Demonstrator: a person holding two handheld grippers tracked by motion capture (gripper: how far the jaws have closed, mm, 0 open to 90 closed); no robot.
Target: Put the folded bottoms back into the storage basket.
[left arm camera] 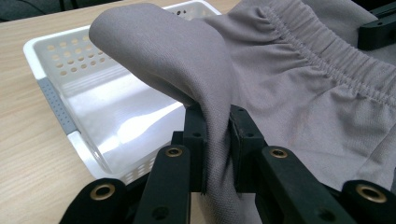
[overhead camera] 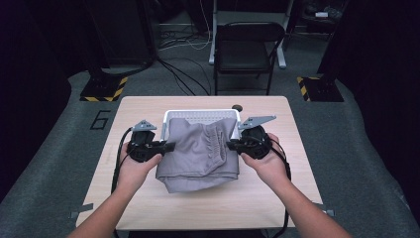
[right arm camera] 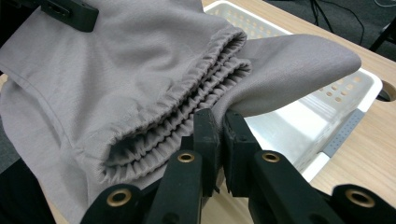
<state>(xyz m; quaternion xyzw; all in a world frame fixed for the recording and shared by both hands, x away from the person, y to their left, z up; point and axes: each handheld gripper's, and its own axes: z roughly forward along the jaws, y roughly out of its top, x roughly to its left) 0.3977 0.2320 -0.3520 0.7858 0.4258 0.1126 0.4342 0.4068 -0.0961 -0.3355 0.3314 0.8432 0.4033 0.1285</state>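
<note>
**Grey garment held over a white basket by both grippers**

The grey garment [overhead camera: 200,151] is soft, matte fabric with a gathered elastic band, folded in several layers. It hangs above the white perforated basket [overhead camera: 198,115] on the wooden table [overhead camera: 277,198], drooping toward the person, its width spanning side to side. The left gripper [overhead camera: 168,146] and right gripper [overhead camera: 232,145] each clamp an opposite edge
</note>
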